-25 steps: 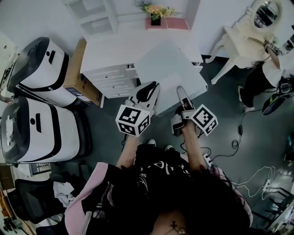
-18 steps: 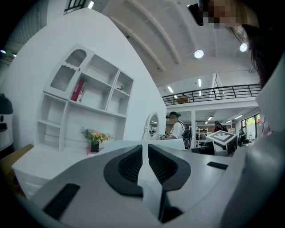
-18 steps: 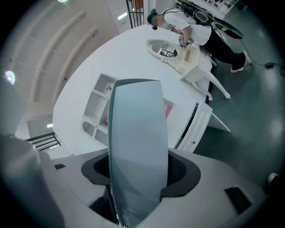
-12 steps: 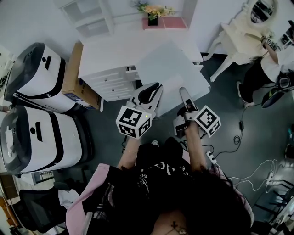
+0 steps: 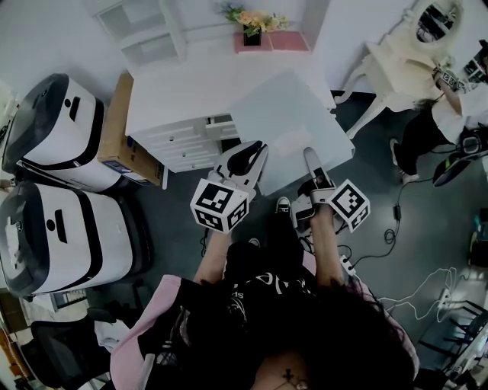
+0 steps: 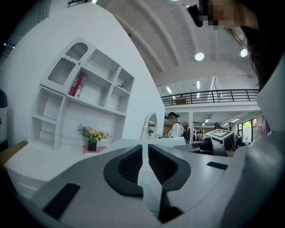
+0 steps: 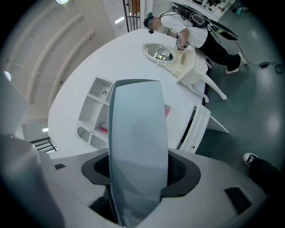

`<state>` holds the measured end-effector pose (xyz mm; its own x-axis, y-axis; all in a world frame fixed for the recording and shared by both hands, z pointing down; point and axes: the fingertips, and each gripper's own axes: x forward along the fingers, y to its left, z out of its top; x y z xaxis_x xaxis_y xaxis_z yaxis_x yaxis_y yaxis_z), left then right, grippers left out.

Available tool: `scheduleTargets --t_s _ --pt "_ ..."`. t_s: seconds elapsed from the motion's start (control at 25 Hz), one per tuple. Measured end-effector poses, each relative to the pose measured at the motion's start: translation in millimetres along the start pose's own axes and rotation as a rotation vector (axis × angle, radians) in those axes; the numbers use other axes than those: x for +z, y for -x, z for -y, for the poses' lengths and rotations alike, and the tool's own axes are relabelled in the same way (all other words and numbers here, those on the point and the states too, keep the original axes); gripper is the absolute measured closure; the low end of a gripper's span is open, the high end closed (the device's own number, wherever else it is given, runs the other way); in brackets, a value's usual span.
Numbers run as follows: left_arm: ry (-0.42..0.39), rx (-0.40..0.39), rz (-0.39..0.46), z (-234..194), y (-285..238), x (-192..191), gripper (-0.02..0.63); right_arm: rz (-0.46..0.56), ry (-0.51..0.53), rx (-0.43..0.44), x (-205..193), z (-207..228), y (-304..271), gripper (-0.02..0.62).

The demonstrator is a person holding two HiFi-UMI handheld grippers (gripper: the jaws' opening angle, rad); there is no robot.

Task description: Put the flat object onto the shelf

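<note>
While we hold the pale grey flat square panel roughly level, partly over the front right corner of the white drawer desk, both grippers clamp its near edge. Our left gripper pinches the thin edge between its black pads, and our right gripper grips the sheet just beside it. The white shelf unit stands at the desk's back, well apart from the panel, near a small pot of flowers.

Head camera steeply down; gripper cameras close behind jaws; shelf in all views
</note>
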<state>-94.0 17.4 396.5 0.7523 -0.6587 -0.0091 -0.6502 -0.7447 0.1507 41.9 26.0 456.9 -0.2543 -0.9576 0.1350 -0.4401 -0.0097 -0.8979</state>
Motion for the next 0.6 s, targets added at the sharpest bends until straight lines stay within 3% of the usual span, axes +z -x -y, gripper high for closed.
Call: scheduleTargets --t_s 0.32,0.6 --pt "-0.009 0.026 -0.006 -28 -60 1 0.554 -0.017 -0.015 0.001 44 17 -52 0.285" --pt "-0.009 0.055 0.001 -46 -149 10 0.554 -0.046 -0.027 0.002 114 35 -109 0.285"
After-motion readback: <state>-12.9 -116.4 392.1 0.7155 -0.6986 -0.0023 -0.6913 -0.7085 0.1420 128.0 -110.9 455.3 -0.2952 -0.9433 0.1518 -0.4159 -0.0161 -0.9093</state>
